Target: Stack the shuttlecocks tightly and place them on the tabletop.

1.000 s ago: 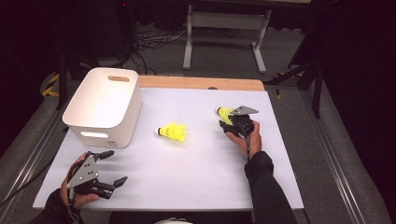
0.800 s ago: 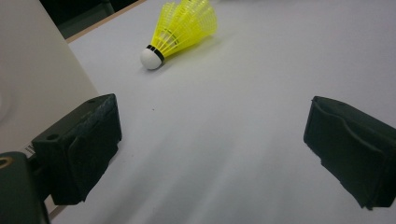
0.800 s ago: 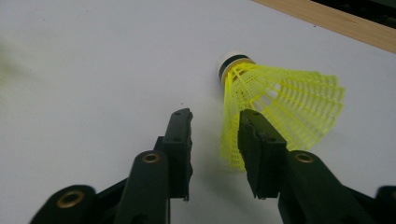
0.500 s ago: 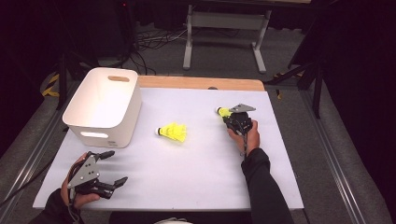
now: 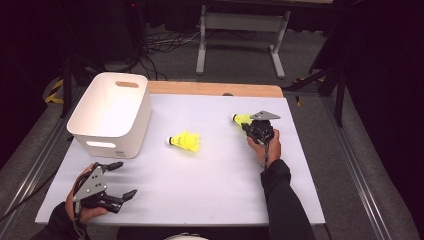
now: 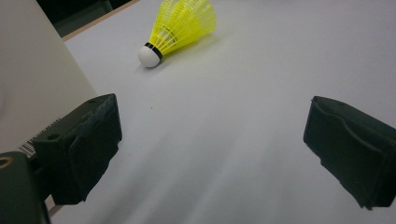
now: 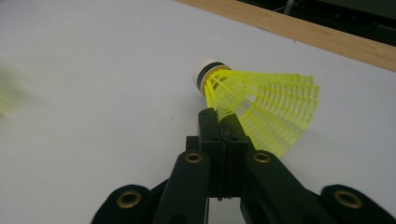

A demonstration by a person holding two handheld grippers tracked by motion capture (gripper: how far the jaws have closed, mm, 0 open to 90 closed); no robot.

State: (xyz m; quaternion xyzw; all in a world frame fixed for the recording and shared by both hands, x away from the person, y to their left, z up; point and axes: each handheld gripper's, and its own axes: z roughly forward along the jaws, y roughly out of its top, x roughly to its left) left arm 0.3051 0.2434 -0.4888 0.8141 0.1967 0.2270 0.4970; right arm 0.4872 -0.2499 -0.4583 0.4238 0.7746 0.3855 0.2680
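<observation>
Handling the yellow shuttlecock [image 7: 261, 107] calls for a light pinch, judging by its build: a thin plastic lattice skirt on a small white cork tip, very light and easily deformed. The right gripper [image 7: 223, 122] has just been closing, and its jaws now stand together on the edge of the skirt mesh, close behind the black band at the tip. The shuttlecock is at the far right of the white table [image 5: 210, 170], near the wooden edge strip [image 5: 215, 89]; whether it rests on the surface or is lifted clear cannot be told. The skirt will likely flex under the pads and spring back. The rigid tip is the firmer hold but is round and may slip.

A second shuttlecock [image 5: 185, 142] lies on its side at mid-table, just beside the white bin [image 5: 112, 115]. The left gripper [image 5: 120, 181] rests near the front left corner, jaws wide apart and empty, pointing toward that second shuttlecock.
</observation>
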